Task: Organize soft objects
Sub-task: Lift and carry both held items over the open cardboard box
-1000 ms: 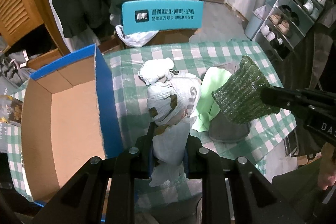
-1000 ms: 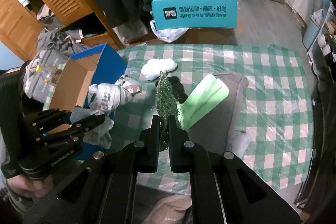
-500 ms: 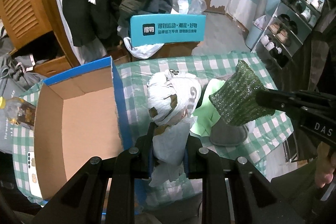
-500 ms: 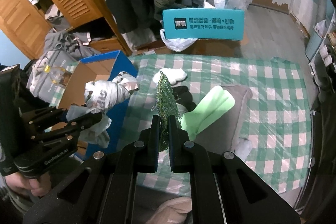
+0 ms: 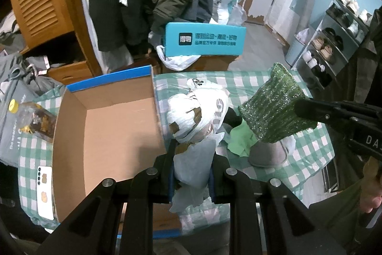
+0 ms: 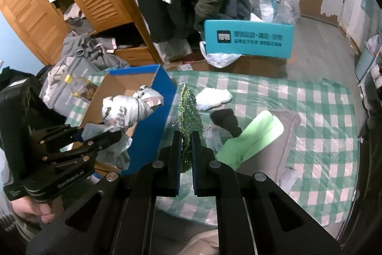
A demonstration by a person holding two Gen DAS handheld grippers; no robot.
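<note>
Cluttered with hanging coats and a louvred wooden wardrobe, the room centres on a table under a green checked cloth (image 6: 322, 102). At the table's left end stands an open cardboard box with blue sides (image 5: 107, 135), empty inside, probably the place for the soft things. On the cloth lie a grey cushion (image 6: 284, 133), a light green foam piece (image 6: 255, 135), a white fluffy item (image 6: 214, 98) and a black one (image 6: 224, 120). The left gripper (image 5: 191, 164) is clamped on the tail of a white crumpled bundle (image 5: 198, 111), lifted beside the box wall. The right gripper (image 6: 186, 149), angled downward, pinches a thin glittery green pad (image 6: 189, 111) edge-on, clear of the table.
</note>
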